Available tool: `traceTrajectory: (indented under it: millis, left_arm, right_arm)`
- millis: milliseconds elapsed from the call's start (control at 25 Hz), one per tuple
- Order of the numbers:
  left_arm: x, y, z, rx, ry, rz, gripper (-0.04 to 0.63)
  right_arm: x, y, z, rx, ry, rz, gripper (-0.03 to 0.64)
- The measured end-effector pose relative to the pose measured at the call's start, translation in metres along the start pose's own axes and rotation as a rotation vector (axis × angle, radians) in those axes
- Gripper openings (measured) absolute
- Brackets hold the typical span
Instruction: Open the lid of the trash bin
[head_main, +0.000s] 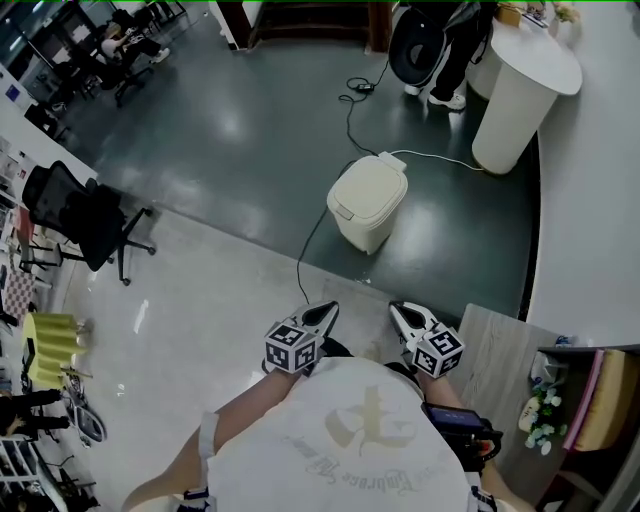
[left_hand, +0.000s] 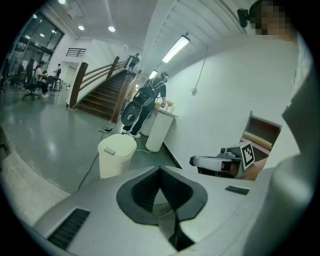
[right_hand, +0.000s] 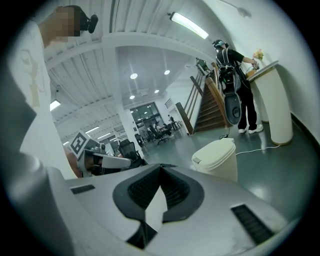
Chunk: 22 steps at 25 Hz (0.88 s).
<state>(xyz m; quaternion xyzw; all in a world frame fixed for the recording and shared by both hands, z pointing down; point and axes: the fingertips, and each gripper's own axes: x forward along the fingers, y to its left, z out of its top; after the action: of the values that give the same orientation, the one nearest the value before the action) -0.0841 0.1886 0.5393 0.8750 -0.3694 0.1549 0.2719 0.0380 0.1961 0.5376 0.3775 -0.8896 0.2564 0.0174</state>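
Left gripper and right gripper: jaws pressed together on nothing, held side by side, well apart from the bin. Cream plastic trash bin: lid down, upright on dark glossy floor, near the pale floor's edge. Bare floor lies to its left. White round counter stands beyond to its right.

**Bright lamps, shiny floor, bent edges**

The room is bright. A long white tube lamp and small round ceiling lamps shine from above. The dark shiny green floor shows pale spots of glare. The cream plastic trash bin looks sharp and clear. Both gripper views bend at the sides and end in black round edges.
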Motion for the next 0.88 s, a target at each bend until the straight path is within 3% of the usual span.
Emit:
traceTrajectory:
  millis: [400,880]
  left_arm:
    - [0.022,0.015,0.016,0.009,0.035,-0.014,0.014]
    - [0.085,0.065,0.052,0.004,0.073,-0.049,0.014]
  right_arm:
    - [0.014,-0.009,0.009,0.023,-0.019,0.002,0.005]
    - [0.052,-0.068,0.040,0.041,-0.001,-0.068,0.003]
